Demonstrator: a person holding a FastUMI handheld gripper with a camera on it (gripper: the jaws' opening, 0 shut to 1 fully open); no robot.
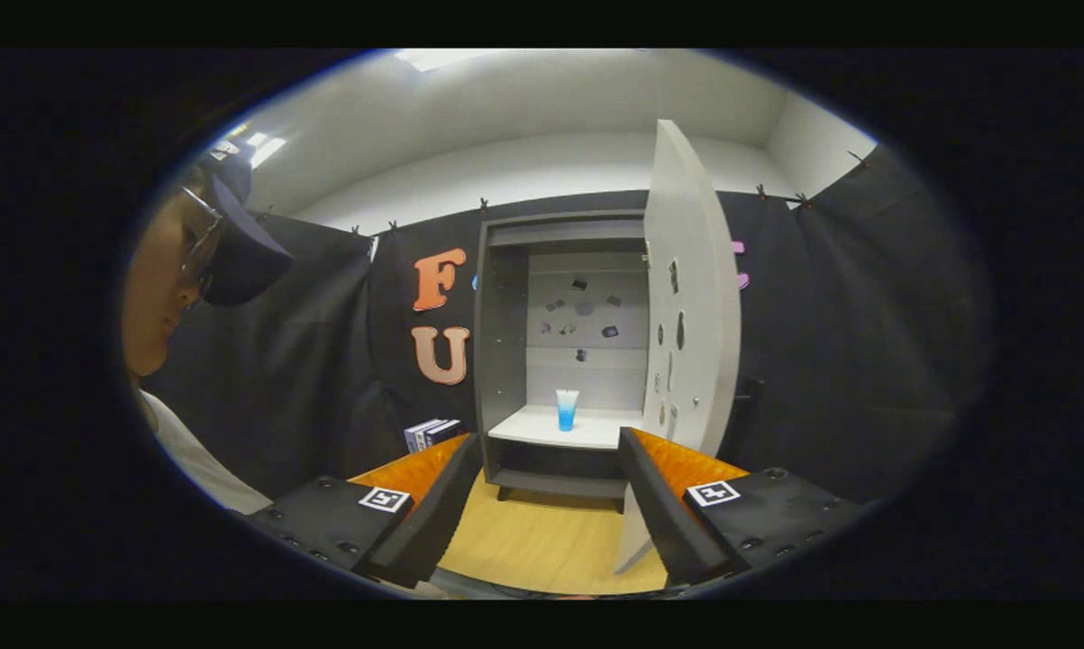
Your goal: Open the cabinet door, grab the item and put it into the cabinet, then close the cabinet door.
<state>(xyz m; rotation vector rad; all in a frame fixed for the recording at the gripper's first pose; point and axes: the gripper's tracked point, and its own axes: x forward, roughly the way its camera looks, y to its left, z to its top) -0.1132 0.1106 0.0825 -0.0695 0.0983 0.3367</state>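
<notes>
Cabinet open, tube on its shelf
The door hides the cabinet's right side; small marks on the back panel are unreadable. Gripper level over the worktop, jaws spread, empty; tube beyond them.

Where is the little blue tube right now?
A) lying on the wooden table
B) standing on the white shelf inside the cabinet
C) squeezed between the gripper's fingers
B: the blue tube stands upright on the white shelf inside the cabinet, door open, beyond the open, empty gripper.
</notes>
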